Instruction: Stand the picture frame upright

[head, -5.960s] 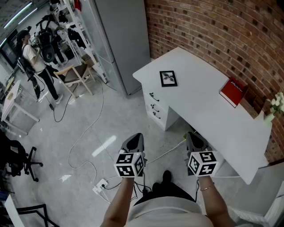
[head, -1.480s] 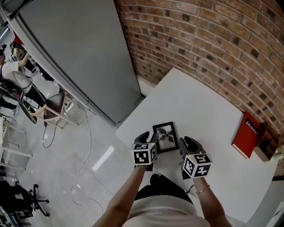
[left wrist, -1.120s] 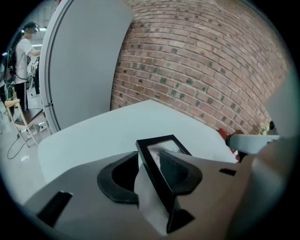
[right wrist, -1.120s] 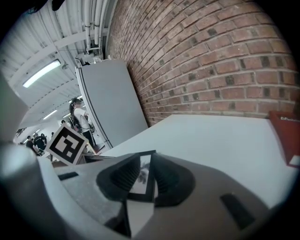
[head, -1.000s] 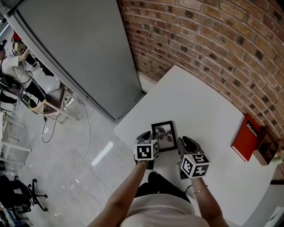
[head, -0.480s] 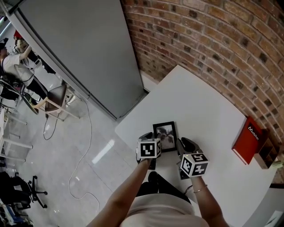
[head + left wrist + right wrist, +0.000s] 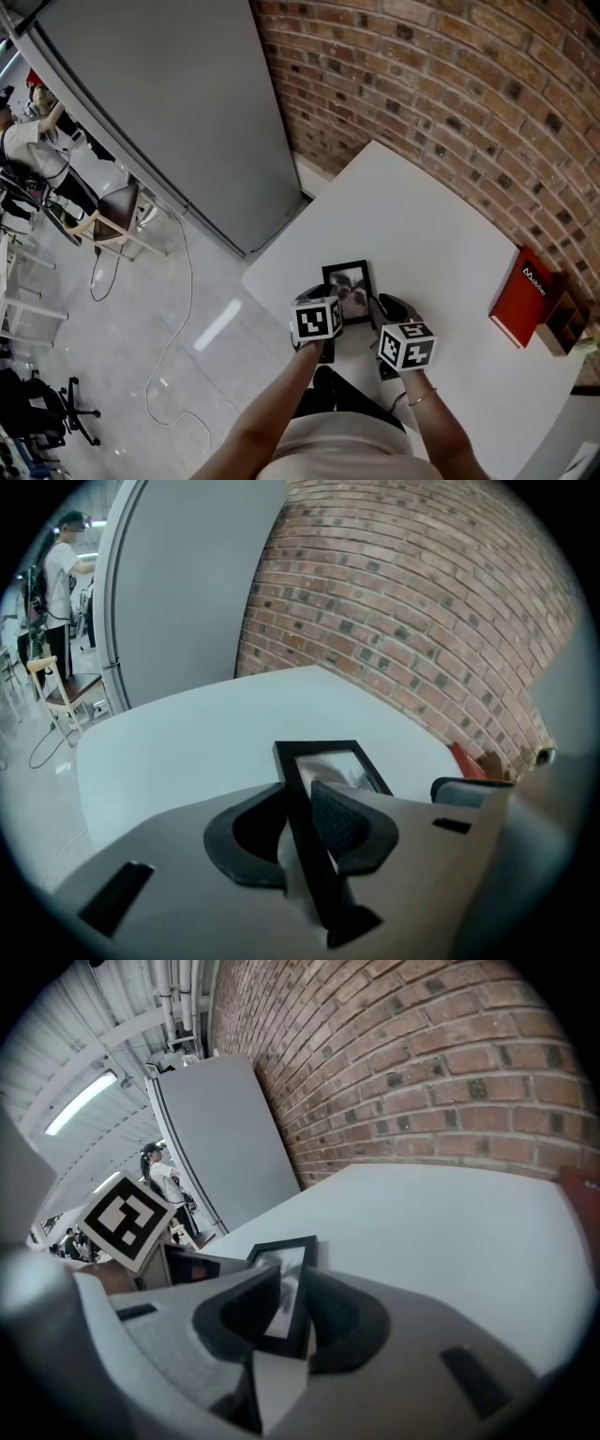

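A black picture frame (image 7: 347, 279) with a grey photo lies near the front left corner of the white table (image 7: 412, 211). My left gripper (image 7: 325, 300) is at the frame's near left edge; its jaws are closing with the black rim (image 7: 323, 761) between the pads. My right gripper (image 7: 379, 307) is shut on the frame's near right edge (image 7: 286, 1269). In the left gripper view the frame runs edge-on between the jaws of the left gripper (image 7: 302, 822). The right gripper (image 7: 286, 1312) shows it the same way.
A red book (image 7: 523, 292) leans at the table's far right by the brick wall (image 7: 450, 84). A tall grey cabinet (image 7: 169, 112) stands left of the table. A chair (image 7: 117, 211) and a person (image 7: 23, 141) are further left on the floor.
My left gripper has slid right onto the frame's left edge and its jaws have narrowed around it. The right gripper has shifted slightly left, still gripping the frame.
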A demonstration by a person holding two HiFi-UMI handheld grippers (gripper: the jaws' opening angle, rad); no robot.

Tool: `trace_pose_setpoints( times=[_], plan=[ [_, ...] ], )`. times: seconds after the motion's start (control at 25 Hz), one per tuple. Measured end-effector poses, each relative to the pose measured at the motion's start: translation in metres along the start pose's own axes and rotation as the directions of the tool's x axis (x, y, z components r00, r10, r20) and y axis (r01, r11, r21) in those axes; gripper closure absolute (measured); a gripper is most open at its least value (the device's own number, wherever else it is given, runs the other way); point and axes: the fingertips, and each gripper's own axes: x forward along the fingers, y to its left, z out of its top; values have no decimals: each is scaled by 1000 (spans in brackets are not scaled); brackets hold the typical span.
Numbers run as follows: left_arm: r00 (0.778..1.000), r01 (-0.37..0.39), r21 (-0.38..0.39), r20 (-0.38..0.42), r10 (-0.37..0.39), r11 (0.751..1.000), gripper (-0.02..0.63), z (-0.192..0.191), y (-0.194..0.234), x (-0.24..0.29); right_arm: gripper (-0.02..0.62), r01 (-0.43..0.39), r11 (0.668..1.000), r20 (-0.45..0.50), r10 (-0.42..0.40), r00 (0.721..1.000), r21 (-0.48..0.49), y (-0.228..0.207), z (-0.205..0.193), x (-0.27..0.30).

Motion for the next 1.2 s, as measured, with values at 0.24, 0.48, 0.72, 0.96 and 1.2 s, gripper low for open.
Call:
trace_pose_setpoints(
  times=[0.24,0.48,0.72,0.96,1.2],
  plan=[
    [999,-4,-13,53,5,1000,538,3,2,-5,525,-7,1000,-24,8,1000,4,0,-3,5],
    [993,31,10,117,-32,999,542,8,0,-11,501,-50,998,-43,51,998,35,3,-6,14],
    [987,60,26,145,-63,998,543,10,2,-16,472,-84,992,-79,91,993,91,3,-12,28],
    [980,114,29,163,-117,993,543,12,3,-21,471,-115,983,-93,129,987,142,7,-11,37],
    [971,159,32,177,-162,987,541,14,6,-25,472,-136,981,-110,152,982,139,11,-12,41]
  ],
)
